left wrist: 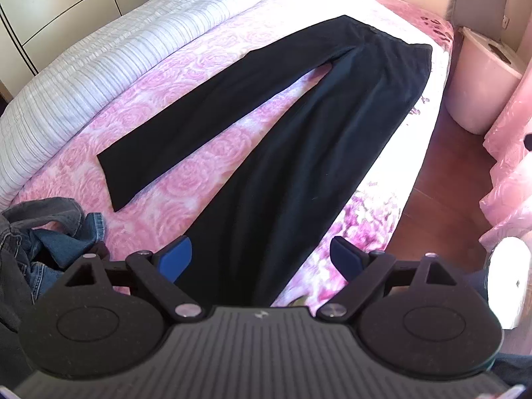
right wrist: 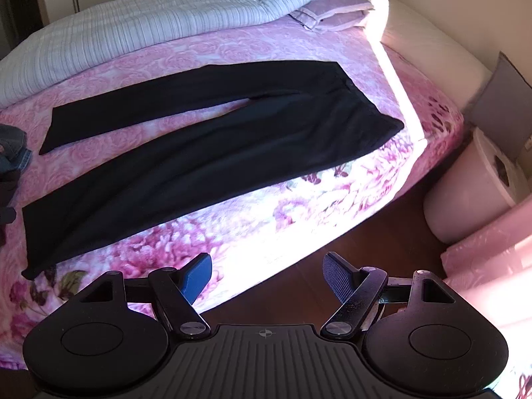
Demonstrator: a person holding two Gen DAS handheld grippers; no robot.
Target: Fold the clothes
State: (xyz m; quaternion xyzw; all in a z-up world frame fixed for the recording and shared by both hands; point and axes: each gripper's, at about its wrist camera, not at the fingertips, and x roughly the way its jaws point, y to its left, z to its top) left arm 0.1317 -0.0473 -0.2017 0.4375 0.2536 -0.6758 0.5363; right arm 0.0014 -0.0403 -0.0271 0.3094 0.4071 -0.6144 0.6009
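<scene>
A bed (left wrist: 206, 46) fills most of both views, covered by a pink rose-patterned bedspread (left wrist: 206, 173) that drapes over the near edge toward a reddish-brown floor (left wrist: 442, 179). Along the far edge of the bed lies a rolled white quilt (left wrist: 109, 66) with fine stripes, and a folded lilac pillowcase or sheet (right wrist: 332, 11) sits at the far corner beside it.

A pair of black trousers (left wrist: 299, 133) lies flat on the bedspread, running along the near edge of the bed. The waistband is at the end by the sunlit corner, and the two legs spread apart in a narrow V — one leg lies close to the near edge, the other angles toward the middle of the bed. Pink bedspread shows between them.

A heap of blue denim clothes (left wrist: 50, 242) sits at the bed's other end, just beyond the trouser hems and not touching them as far as can be seen.

Beside the bed stands a pale pink rounded container (left wrist: 482, 79) on the floor.

The left gripper (left wrist: 261, 259) hovers over the hem end of the near trouser leg, its blue pads spread wide with nothing gripped. The right gripper (right wrist: 267, 277) hangs over the bed's near edge and the floor — jaws likewise released and empty.
</scene>
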